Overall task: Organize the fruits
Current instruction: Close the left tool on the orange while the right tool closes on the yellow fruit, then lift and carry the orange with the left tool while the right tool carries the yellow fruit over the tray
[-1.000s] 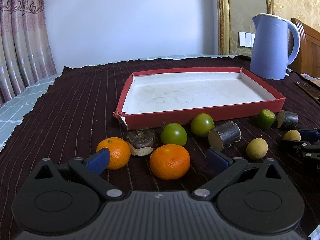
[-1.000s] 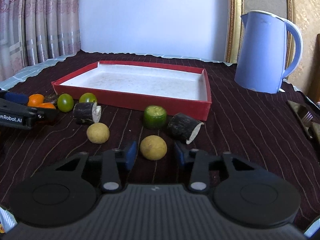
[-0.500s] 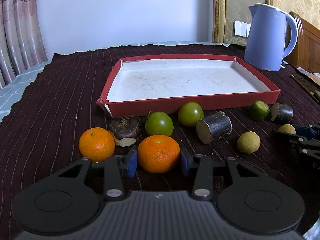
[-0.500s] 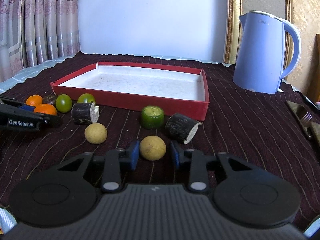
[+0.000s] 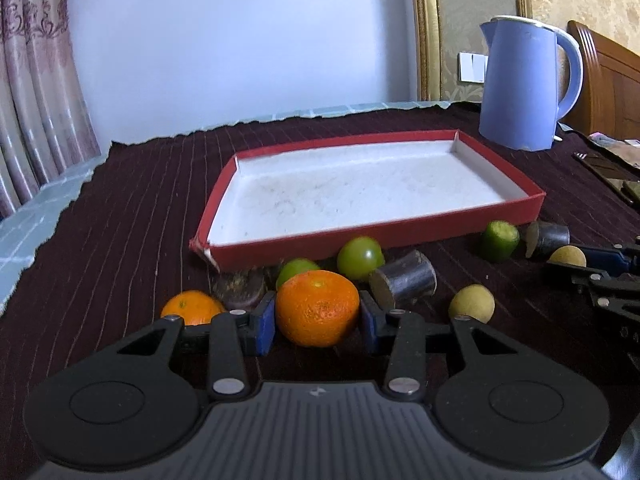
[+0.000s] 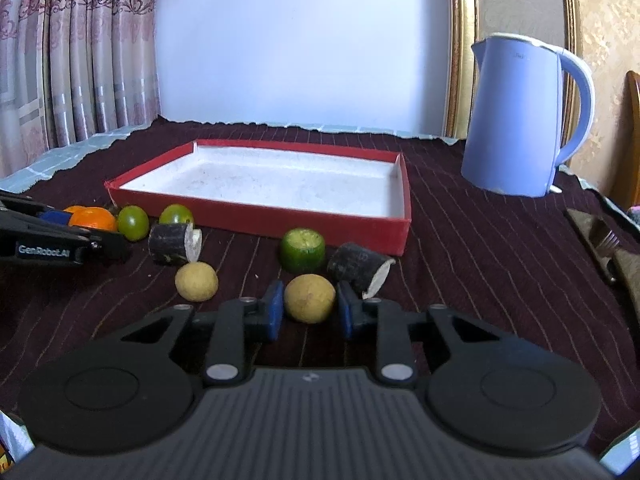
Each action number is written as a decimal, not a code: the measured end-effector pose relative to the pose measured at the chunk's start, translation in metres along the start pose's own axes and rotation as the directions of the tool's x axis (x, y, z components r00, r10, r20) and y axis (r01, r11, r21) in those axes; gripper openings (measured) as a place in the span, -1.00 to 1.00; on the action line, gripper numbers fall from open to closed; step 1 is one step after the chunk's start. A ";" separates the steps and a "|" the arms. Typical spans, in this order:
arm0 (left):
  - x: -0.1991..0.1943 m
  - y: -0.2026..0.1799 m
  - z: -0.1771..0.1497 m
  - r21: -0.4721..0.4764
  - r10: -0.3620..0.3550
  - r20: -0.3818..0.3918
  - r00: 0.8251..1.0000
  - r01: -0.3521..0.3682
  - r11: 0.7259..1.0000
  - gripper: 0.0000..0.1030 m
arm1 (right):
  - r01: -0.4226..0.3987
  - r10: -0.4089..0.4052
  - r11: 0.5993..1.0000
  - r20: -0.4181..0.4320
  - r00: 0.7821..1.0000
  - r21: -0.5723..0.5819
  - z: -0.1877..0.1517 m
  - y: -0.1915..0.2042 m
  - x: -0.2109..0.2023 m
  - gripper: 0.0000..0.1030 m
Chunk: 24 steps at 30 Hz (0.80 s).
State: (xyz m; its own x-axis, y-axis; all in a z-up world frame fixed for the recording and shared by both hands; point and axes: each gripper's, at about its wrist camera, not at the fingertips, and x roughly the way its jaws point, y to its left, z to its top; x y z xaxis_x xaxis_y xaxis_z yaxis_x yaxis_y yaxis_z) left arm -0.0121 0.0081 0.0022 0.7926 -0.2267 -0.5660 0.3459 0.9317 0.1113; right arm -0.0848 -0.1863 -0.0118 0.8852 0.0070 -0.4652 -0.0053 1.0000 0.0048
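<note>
Now, both grippers each grip one fruit, short of the tray.
Left gripper (image 5: 318, 322): jaws clenched on an orange (image 5: 317, 308), which looks raised slightly off the tabletop (image 5: 120, 220).
Right gripper (image 6: 309, 308): jaws clenched on a small yellow fruit (image 6: 309, 298), low by the cloth.
Tray (image 5: 400, 230): red-walled, white inside, no fruit in it; straight ahead of both jaws, beyond the other fruits.
Nearer: hard to call; each faces its own end of the near wall.
Likely move: lift over that wall.
</note>
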 end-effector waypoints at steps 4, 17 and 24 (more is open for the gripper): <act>0.003 -0.005 0.013 -0.005 0.020 0.011 1.000 -0.020 1.000 -0.21 | -0.006 0.007 1.000 0.025 1.000 -0.012 0.010 0.004 -0.001 -0.49; 0.025 -0.014 0.039 -0.023 0.104 -0.007 0.995 -0.104 0.994 -0.21 | -0.002 0.005 0.999 0.084 0.996 -0.036 0.045 0.012 0.010 -0.49; 0.040 -0.016 0.053 -0.019 0.140 -0.018 0.990 -0.140 0.990 -0.21 | 0.022 -0.018 0.999 0.104 0.994 -0.034 0.061 0.007 0.020 -0.49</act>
State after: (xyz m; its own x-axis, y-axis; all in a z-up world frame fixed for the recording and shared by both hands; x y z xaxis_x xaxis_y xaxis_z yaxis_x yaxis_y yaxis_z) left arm 0.0408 -0.0309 0.0213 0.8241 -0.0893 -0.5594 0.2221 0.9593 0.1741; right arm -0.0385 -0.1790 0.0323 0.9287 -0.0113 -0.3707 -0.0021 0.9994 -0.0358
